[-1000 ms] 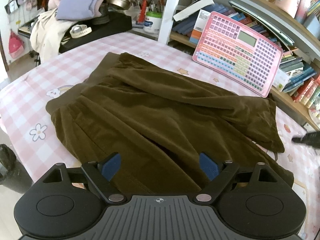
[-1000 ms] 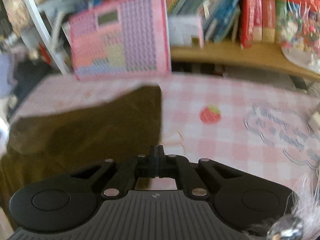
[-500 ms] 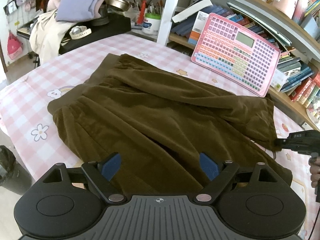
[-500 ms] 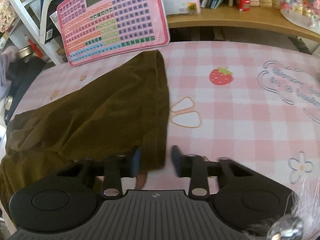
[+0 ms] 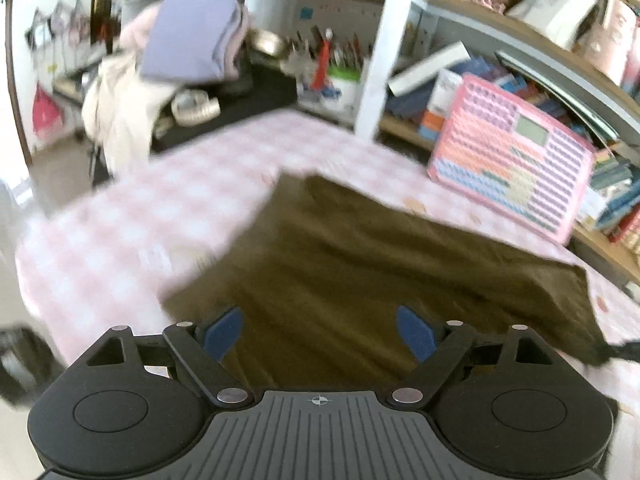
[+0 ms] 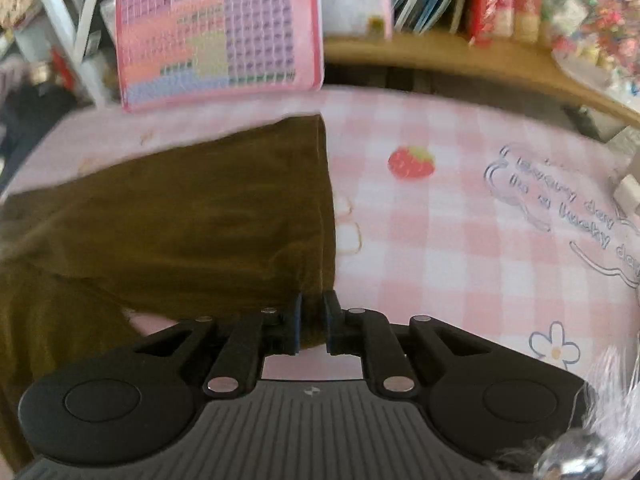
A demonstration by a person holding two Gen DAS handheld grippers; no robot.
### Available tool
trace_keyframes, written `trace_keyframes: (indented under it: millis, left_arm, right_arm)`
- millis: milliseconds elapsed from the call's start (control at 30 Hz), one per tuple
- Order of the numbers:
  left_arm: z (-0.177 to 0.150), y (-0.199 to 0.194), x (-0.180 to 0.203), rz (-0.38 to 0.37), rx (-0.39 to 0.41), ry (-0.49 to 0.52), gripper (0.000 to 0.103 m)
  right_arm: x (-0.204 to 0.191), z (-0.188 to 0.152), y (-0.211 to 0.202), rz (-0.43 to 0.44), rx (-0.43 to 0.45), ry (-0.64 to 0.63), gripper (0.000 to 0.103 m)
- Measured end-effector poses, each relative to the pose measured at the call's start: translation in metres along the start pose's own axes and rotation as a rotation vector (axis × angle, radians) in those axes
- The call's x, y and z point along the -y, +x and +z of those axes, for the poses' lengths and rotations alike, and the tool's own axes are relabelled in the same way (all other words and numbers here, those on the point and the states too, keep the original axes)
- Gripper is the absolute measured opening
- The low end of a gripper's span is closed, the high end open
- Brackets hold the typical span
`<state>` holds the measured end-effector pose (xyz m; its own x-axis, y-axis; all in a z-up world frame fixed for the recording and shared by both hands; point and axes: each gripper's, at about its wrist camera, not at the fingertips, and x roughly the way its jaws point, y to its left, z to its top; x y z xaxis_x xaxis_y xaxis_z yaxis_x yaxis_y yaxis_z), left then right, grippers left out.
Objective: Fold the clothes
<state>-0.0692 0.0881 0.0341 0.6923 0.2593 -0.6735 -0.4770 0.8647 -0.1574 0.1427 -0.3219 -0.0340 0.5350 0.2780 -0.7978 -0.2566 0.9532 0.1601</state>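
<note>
A pink-and-white checked cloth covers my bench, with crowded bookshelves rising behind it. Going from the left in my left wrist view, pale clothes and a folded lilac garment are heaped on a dark desk past the bench's far corner, then a pot of pens stands by a white shelf post, and a pink toy keyboard pad leans against the lower shelf. The dark olive-brown garment lies spread across the middle of the bench, blurred in this view. My left claw hovers just over its near edge with the blue pads set wide apart and nothing between them.

In my right wrist view the same garment fills the left half, its straight hem running down toward me, with a printed strawberry and looping lettering on the cloth to its right. My right claw is pinched nearly closed on the garment's near corner, the fabric caught between the pads.
</note>
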Motion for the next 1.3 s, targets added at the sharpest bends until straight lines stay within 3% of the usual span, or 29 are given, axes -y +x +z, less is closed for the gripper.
trace_keyframes:
  millis: [67, 133, 200, 333, 533, 567, 600, 667, 767, 833, 867, 967, 1133, 1300]
  left_arm:
    - [0.024, 0.016, -0.015, -0.008, 0.011, 0.003, 0.073]
    - [0.042, 0.036, -0.026, -0.024, 0.004, 0.014, 0.064]
    - [0.054, 0.061, -0.031, -0.048, -0.023, 0.035, 0.058]
    - [0.078, 0.109, -0.042, -0.097, -0.078, 0.076, 0.055]
    - [0.105, 0.177, -0.051, -0.195, -0.171, 0.125, 0.052]
    - [0.106, 0.184, -0.051, -0.229, -0.188, 0.122, 0.024]
    - [0.108, 0.192, -0.051, -0.275, -0.214, 0.106, 0.002]
    - [0.115, 0.195, -0.053, -0.312, -0.183, 0.059, 0.002]
    - [0.132, 0.202, -0.06, -0.3, -0.101, -0.037, 0.002]
    - [0.138, 0.225, -0.054, -0.256, -0.139, 0.001, 0.003]
    - [0.138, 0.238, -0.049, -0.233, -0.181, 0.043, 0.009]
    - [0.136, 0.242, -0.042, -0.228, -0.198, 0.119, 0.018]
    - [0.134, 0.19, -0.067, -0.368, -0.148, 0.133, 0.024]
    - [0.085, 0.148, -0.084, -0.351, -0.205, 0.249, 0.024]
  right_arm:
    - [-0.004, 0.0, 0.0, -0.034, 0.006, 0.009, 0.012]
    - [-0.008, 0.0, -0.001, -0.078, 0.013, 0.014, 0.025]
    - [-0.012, -0.002, -0.008, -0.13, 0.03, 0.029, 0.029]
    - [-0.032, -0.02, -0.037, -0.159, 0.063, 0.069, 0.029]
    - [-0.084, -0.072, -0.063, -0.196, 0.016, 0.091, 0.029]
    - [-0.09, -0.081, -0.063, -0.215, 0.005, 0.105, 0.029]
    - [-0.095, -0.089, -0.063, -0.233, -0.006, 0.124, 0.029]
    - [-0.102, -0.102, -0.061, -0.267, -0.024, 0.166, 0.029]
    - [-0.111, -0.114, -0.063, -0.318, -0.003, 0.175, 0.028]
    - [-0.114, -0.116, -0.062, -0.342, 0.003, 0.186, 0.028]
    - [-0.114, -0.116, -0.062, -0.35, 0.003, 0.188, 0.028]
    - [-0.116, -0.114, -0.06, -0.372, 0.001, 0.193, 0.028]
    - [-0.113, -0.111, -0.065, -0.374, 0.018, 0.249, 0.029]
    - [-0.104, -0.102, -0.068, -0.392, 0.062, 0.293, 0.029]
